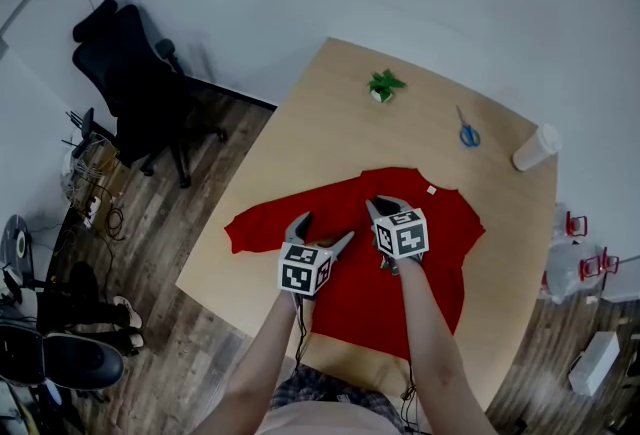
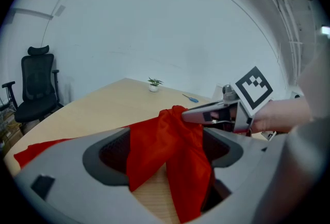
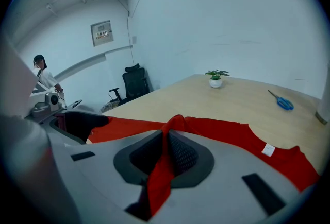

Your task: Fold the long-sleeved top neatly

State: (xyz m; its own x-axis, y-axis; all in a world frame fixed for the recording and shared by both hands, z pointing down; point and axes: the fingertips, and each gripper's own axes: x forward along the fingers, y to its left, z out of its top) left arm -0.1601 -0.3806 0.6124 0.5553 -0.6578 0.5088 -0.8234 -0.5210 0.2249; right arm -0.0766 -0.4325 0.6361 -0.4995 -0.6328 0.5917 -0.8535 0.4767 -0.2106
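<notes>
The top (image 1: 440, 243) lies on the table (image 1: 320, 103), low in the head view's centre. Behind it the plant (image 1: 384, 85) sits upper centre, scissors (image 1: 468, 131) to its right, cup (image 1: 536, 147) further right; the chair (image 1: 135, 83) stands upper left.

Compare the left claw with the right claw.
The left claw stands open, the red top hanging loosely between its jaws; the right claw is shut on a thin fold of it. The left claw is nearer the spread sleeve, the right claw nearer the collar tag. Both are above the table.
</notes>
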